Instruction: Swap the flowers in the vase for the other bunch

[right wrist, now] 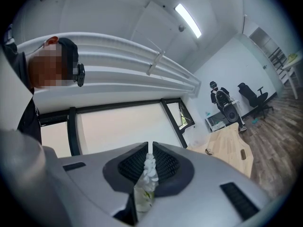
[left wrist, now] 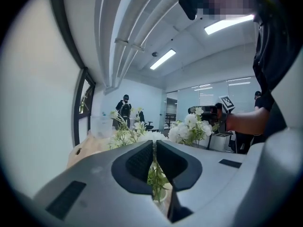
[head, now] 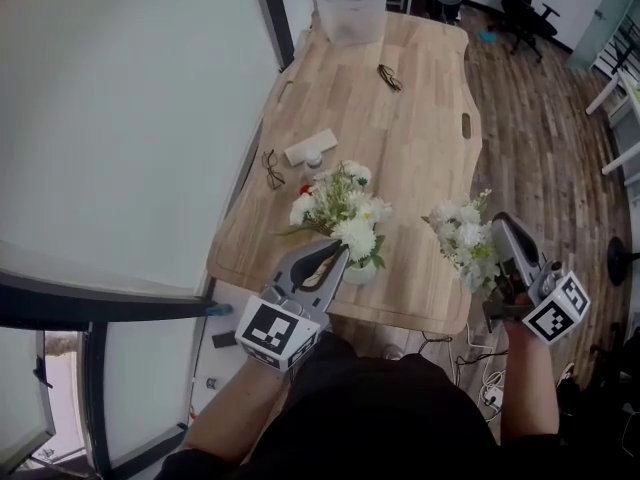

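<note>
A small pale vase (head: 358, 271) stands near the front edge of the wooden table (head: 420, 138) and holds a bunch of white flowers (head: 343, 208) with green leaves. My left gripper (head: 338, 255) reaches level into that bunch just above the vase. It is shut on the green stems (left wrist: 155, 174), which run between its pads. To the right, off the table's front corner, my right gripper (head: 500, 230) is shut on the other bunch of white flowers (head: 462, 236). A white bloom (right wrist: 149, 167) sits pinched between its pads. This second bunch (left wrist: 191, 129) also shows in the left gripper view.
On the table lie a white box (head: 310, 146), two pairs of glasses (head: 272, 168) (head: 390, 76) and, at the far end, a clear plastic tub (head: 350, 6). A big window pane (head: 120, 118) runs along the left. Wood floor and an office chair (head: 530, 18) lie to the right.
</note>
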Available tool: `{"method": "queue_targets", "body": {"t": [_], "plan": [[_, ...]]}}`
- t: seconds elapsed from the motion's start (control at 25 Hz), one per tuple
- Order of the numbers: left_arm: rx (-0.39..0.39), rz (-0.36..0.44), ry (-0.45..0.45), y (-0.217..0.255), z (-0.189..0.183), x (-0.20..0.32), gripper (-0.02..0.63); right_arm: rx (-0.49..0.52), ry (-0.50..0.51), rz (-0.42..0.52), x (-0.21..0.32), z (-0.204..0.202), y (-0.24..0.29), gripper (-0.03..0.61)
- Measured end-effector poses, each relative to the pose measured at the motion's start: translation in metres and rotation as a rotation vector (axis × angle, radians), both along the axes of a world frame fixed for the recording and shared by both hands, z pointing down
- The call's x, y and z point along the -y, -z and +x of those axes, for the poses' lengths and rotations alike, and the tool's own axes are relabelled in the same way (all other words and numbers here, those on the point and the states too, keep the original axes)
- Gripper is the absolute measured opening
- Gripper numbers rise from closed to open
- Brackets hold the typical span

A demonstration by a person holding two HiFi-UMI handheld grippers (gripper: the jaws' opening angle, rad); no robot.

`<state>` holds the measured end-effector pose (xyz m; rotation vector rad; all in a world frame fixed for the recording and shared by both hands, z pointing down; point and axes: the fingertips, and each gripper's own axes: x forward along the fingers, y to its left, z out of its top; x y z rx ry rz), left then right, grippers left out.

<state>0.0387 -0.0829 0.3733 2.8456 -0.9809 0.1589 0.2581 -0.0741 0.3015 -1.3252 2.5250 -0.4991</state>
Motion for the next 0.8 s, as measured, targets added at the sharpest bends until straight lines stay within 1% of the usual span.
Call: {"method": "queue_targets", "body": {"t": [0.24, 0.44, 0.64, 0.8], "plan": [[-0.008, 0.035, -0.032, 0.016, -0.004, -0.006, 0.027, 0.01, 0.004, 0.016, 0.0, -0.015, 0.008, 0.048], [-0.015, 0.062, -0.035, 0.027, -0.018, 0.0, 0.026, 0.026, 0.002, 0.036, 0.004, -0.03, 0.014, 0.048], [-0.035, 0.107, -0.039, 0.048, -0.032, 0.006, 0.026, 0.05, -0.011, 0.06, 0.006, -0.043, 0.024, 0.048], [-0.043, 0.122, -0.048, 0.057, -0.043, 0.012, 0.026, 0.071, -0.013, 0.08, 0.008, -0.055, 0.031, 0.048]]}}
